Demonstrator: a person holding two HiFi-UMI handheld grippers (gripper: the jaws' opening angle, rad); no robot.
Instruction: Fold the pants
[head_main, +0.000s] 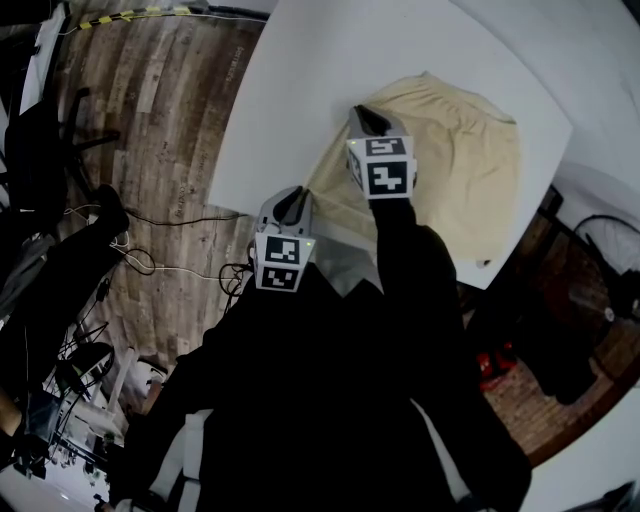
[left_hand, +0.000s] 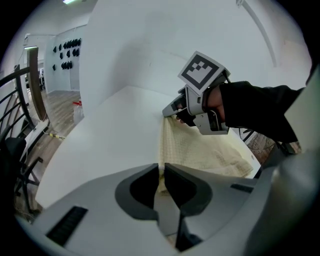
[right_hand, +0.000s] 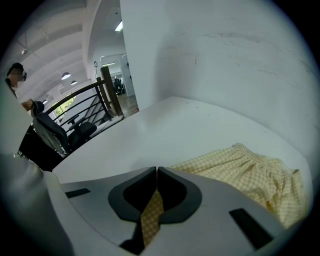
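Pale yellow checked pants (head_main: 460, 160) lie spread on a white table (head_main: 320, 70), waistband toward the far right. My left gripper (head_main: 292, 203) is at the near-left table edge, shut on a corner of the pants (left_hand: 200, 150) that runs straight into its narrow jaw gap. My right gripper (head_main: 370, 122) is farther along the same left edge of the cloth, shut on a strip of checked fabric (right_hand: 152, 212) that hangs back between its jaws. The cloth edge is stretched between the two grippers. The left gripper view also shows the right gripper (left_hand: 175, 112) pinching the fabric's far corner.
The table's left edge drops to a wooden floor (head_main: 150, 130) with cables and a dark chair (head_main: 40, 150). A white wall rises behind the table (right_hand: 225, 50). A railing (right_hand: 90, 100) and office chairs (right_hand: 55, 132) stand beyond the table's far side.
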